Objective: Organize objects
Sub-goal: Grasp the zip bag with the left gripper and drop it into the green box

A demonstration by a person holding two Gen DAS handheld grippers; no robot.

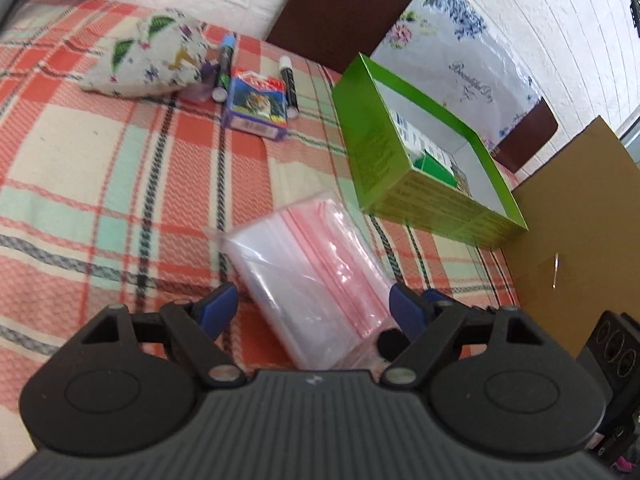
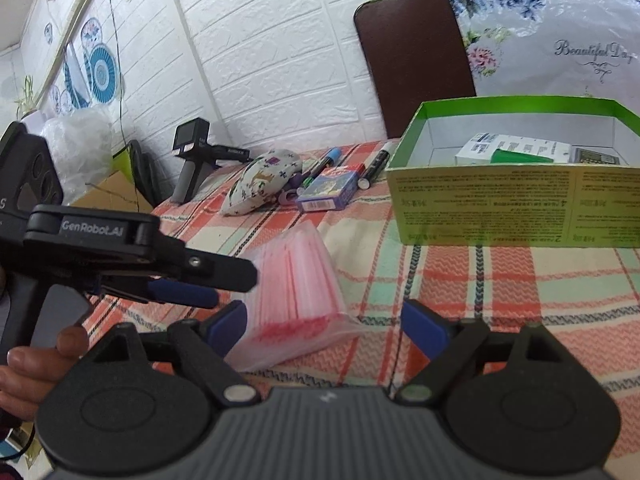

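Stack of clear plastic zip bags with pink seal strips [image 1: 308,276] lies flat on plaid-clothed bench [image 1: 100,184], near open green cardboard box [image 1: 400,152]. Left claw [image 1: 314,308] released, blue pads straddling stack's near end, not pressing. Right claw [image 2: 324,320] released, hovering at its other side. Risk: slick film; a shallow pinch may take only top bags, stack fanning apart.

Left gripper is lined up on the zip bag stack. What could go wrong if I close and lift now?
1. The zip bag stack is slick, loose plastic; the open left gripper may pinch only some bags, and the rest may slide out.
2. The right gripper is open close beside the same stack; the two might collide.
3. The green box already holds items.
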